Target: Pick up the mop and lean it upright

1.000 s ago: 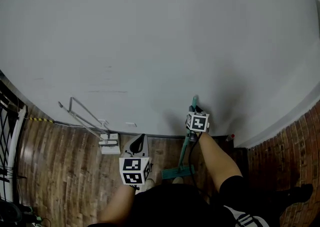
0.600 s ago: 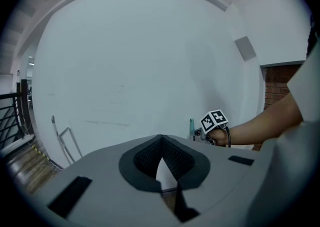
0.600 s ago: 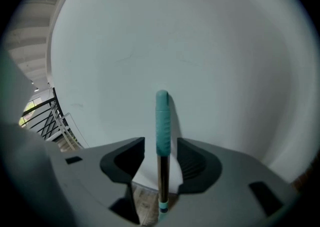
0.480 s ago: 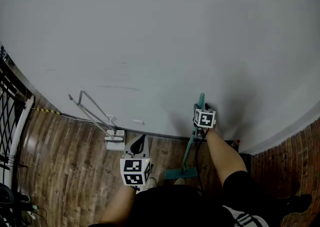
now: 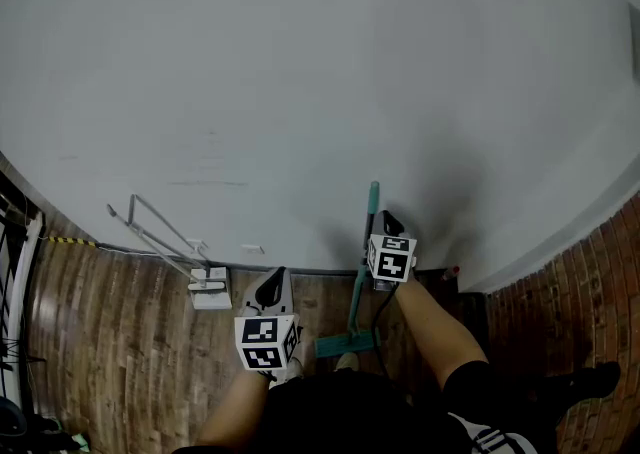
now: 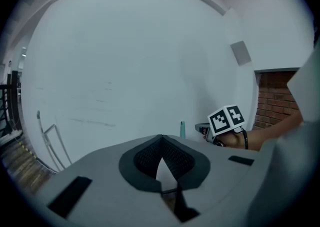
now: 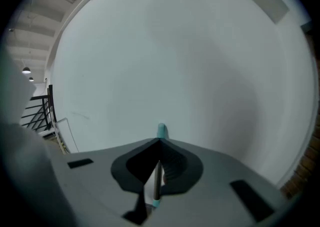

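Observation:
The mop stands nearly upright against the white wall [image 5: 300,62]. Its teal handle tip [image 5: 373,192] touches the wall and its teal head [image 5: 340,344] rests on the wooden floor. My right gripper [image 5: 385,227] is shut on the thin pole below the tip. The right gripper view shows the pole [image 7: 156,177] pinched between the jaws, with the teal tip [image 7: 161,131] beyond my right gripper [image 7: 160,142]. My left gripper [image 5: 272,287] hangs to the left of the mop, shut with nothing in it. The left gripper view has my left gripper [image 6: 161,138], the teal tip [image 6: 182,130] and the right gripper's marker cube [image 6: 226,119].
A white metal frame [image 5: 160,237] leans on the wall at the left, on a white base [image 5: 212,292]. A brick wall [image 5: 590,292] closes the right side. A black railing [image 5: 12,232] runs at the far left. A small red thing [image 5: 453,270] lies in the corner.
My right gripper now sits lower on the pole, so more of the teal handle shows above it. The left gripper has kept its place.

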Available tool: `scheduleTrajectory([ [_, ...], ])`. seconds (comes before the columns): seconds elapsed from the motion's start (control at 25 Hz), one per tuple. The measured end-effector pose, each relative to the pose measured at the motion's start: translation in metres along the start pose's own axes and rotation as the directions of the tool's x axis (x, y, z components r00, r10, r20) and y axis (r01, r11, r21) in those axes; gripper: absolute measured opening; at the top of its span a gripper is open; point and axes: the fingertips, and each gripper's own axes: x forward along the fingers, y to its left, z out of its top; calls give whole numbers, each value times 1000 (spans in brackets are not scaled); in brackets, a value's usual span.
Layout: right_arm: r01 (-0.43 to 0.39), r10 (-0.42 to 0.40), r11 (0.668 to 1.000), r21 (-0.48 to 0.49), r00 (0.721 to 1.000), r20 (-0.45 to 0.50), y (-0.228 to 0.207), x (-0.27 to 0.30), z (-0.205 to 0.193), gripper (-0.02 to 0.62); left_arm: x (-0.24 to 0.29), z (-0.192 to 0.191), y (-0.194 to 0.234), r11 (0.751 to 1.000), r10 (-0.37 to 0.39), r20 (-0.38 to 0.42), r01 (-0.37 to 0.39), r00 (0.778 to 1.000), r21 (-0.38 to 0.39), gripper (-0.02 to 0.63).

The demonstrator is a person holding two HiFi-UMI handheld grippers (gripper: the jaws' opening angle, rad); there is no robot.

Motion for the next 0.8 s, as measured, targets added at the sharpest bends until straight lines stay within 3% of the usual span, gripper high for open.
scheduleTrajectory([
  [0.2, -13, 7, 998, 67, 995, 98, -2, -56, 35, 14, 19, 12, -20, 997, -83, 9, 83, 997, 7, -3],
  [0.48, -9, 5, 1000, 13, 964, 264, 9, -135, 74, 12, 39, 34, -52, 981, -192, 33, 191, 981, 41, -3],
  [0.8, -18, 3, 998, 62, 971, 237, 16, -148, 52, 12, 51, 35, -80, 959, -274, 11, 273, 962, 76, -3],
])
